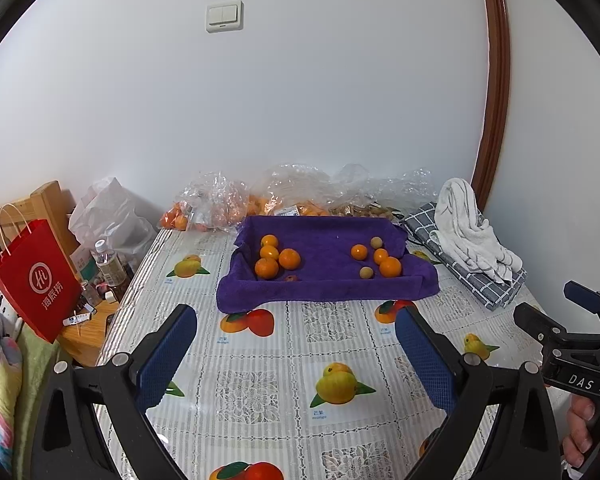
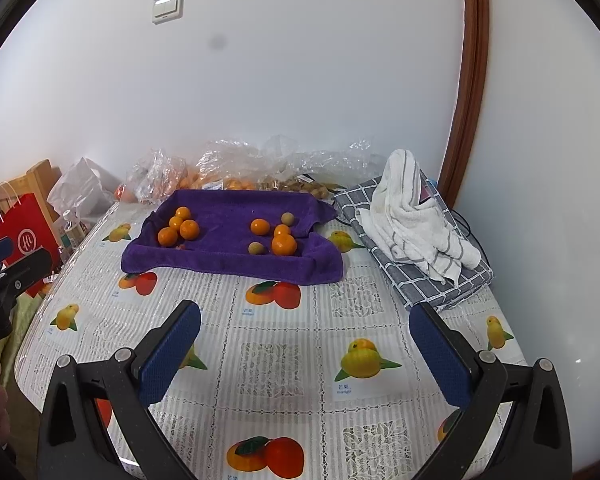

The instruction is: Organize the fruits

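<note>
A purple towel-lined tray (image 1: 324,286) (image 2: 236,266) sits at the back of the table. In it, several oranges cluster at the left (image 1: 278,258) (image 2: 179,229), and three oranges (image 1: 382,260) (image 2: 278,236) with two small tan longans (image 1: 366,272) (image 2: 257,248) lie at the right. My left gripper (image 1: 296,322) is open and empty, over the tablecloth short of the tray. My right gripper (image 2: 306,322) is open and empty, also short of the tray. The right gripper shows at the right edge of the left wrist view (image 1: 560,312).
Clear plastic bags of oranges and longans (image 1: 284,196) (image 2: 236,168) lie behind the tray against the wall. A white towel on a folded grey checked cloth (image 1: 472,236) (image 2: 416,220) lies right of the tray. A red paper bag (image 1: 36,280) and bottles stand off the table's left edge.
</note>
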